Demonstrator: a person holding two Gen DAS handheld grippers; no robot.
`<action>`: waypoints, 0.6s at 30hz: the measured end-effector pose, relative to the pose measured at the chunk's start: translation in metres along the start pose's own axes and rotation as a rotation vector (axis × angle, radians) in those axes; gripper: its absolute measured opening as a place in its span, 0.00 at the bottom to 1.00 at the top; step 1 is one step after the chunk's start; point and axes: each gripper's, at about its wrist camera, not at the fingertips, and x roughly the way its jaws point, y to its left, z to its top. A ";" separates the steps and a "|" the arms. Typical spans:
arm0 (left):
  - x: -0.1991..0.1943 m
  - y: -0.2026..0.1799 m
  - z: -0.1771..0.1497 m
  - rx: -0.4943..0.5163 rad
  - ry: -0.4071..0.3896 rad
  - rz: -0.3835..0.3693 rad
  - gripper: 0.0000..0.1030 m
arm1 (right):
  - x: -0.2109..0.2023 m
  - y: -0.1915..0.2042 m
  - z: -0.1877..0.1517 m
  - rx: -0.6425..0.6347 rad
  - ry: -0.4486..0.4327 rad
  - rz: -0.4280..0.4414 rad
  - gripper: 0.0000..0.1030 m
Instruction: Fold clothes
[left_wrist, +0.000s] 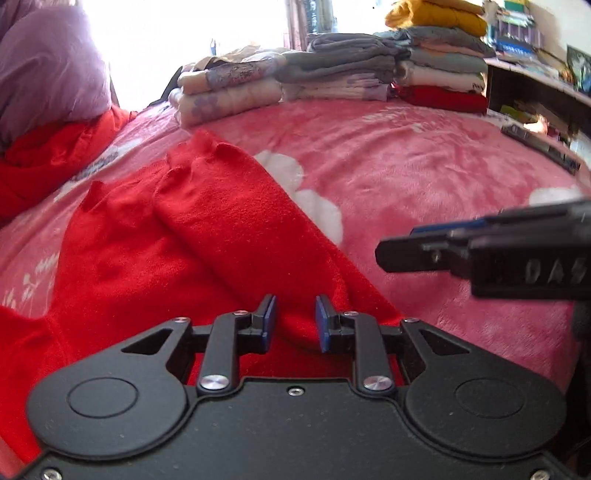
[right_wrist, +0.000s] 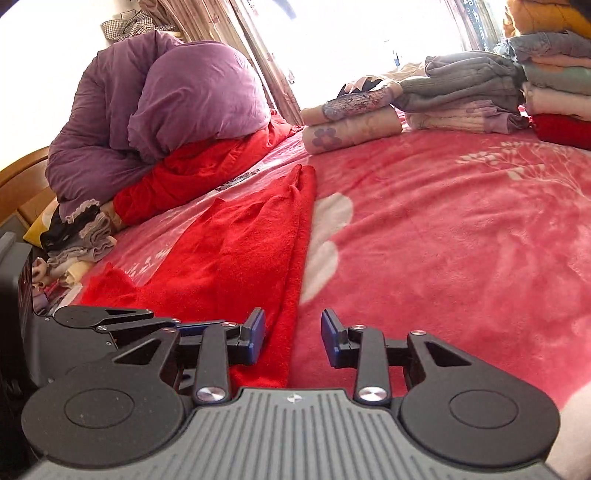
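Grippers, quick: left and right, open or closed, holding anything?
Left gripper: open, fingers apart over the red garment, not pinching it.
Right gripper: open, holding nothing, above the pink blanket.

The right gripper is seen low in the foreground over a pink blanket, its blue-padded jaws standing apart with nothing pressed between them. A red garment is laid flat on the blanket ahead of the tongs and to their left; its long right edge runs away from just beside the left finger, whose tip overlaps the cloth. Part of the left gripper is seen just left of the tongs. Farther ahead on the left, a purple quilt is heaped on red bedding. Stacks of folded clothes are ranged far ahead to the right.
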 end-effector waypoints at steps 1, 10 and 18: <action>-0.006 0.004 0.002 -0.011 -0.010 -0.001 0.27 | 0.001 0.002 -0.001 -0.013 -0.003 -0.005 0.35; -0.053 0.066 -0.017 -0.272 -0.060 0.027 0.31 | 0.006 0.042 -0.012 -0.294 -0.055 -0.001 0.28; -0.082 0.109 -0.044 -0.423 -0.089 0.070 0.31 | 0.014 0.046 -0.013 -0.263 0.045 -0.019 0.25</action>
